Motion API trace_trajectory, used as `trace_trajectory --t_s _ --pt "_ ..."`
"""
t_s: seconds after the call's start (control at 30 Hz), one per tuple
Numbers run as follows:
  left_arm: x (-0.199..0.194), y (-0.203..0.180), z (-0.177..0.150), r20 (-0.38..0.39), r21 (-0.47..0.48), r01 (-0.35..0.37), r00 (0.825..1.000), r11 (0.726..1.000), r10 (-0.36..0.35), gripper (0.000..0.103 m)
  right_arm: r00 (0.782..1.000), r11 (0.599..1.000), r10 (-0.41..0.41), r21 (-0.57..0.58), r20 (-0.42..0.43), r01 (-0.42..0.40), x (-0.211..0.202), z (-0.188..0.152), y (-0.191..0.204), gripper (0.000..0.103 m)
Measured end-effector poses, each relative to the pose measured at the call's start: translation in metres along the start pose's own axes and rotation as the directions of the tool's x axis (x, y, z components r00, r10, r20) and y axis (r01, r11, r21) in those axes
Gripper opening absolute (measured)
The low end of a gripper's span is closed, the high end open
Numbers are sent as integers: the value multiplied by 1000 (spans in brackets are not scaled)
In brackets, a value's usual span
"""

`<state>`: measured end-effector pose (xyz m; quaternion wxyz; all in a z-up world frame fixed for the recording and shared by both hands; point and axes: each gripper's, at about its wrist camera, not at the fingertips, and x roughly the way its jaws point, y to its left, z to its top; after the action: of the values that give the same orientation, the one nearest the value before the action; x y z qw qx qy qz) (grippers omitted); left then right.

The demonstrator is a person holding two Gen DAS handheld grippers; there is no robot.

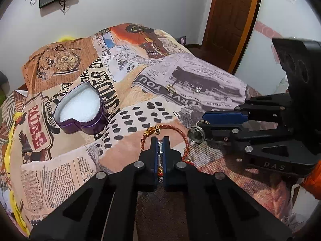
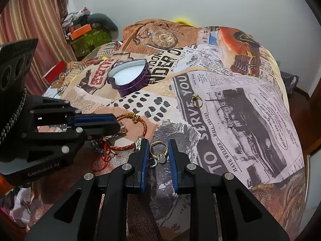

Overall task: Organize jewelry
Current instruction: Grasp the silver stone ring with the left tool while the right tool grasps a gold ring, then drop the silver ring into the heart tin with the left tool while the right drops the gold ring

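Note:
My left gripper (image 1: 159, 140) is shut on a small silvery piece of jewelry (image 1: 160, 146), inside the loop of a red braided bracelet with gold beads (image 1: 181, 132) that lies on the printed cloth. My right gripper (image 2: 158, 150) is open, its fingers either side of a gold ring with a pale stone (image 2: 159, 150). A wide silver ring (image 1: 196, 134) lies beside the right gripper's fingers. An open purple heart-shaped tin with white foam (image 1: 80, 108) stands farther back; it also shows in the right wrist view (image 2: 129, 78).
Another gold ring (image 2: 196, 100) and a small silver earring (image 2: 230, 123) lie on the newspaper-print cloth (image 2: 250, 110). More red string jewelry (image 2: 106, 150) is bunched under the left gripper. A wooden door (image 1: 226, 20) stands at the right.

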<state>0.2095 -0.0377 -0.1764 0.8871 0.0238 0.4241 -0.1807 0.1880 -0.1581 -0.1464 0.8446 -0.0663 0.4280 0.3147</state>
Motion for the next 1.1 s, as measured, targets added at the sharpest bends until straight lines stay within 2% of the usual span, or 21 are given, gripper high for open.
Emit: trace_trajectory --t_s 0.47,0.73,1.1 --pt "-36 5 11 88 -44 10 996 999 -6 2 996 1000 -25 9 87 25 -34 16 7 17" --pt "-64 25 18 160 -74 -34 986 997 45 2 991 999 -26 -23 135 29 -44 36 23 17" --pt "-94 63 30 251 -105 -128 956 986 151 2 981 997 -8 -77 192 23 -41 72 49 17"
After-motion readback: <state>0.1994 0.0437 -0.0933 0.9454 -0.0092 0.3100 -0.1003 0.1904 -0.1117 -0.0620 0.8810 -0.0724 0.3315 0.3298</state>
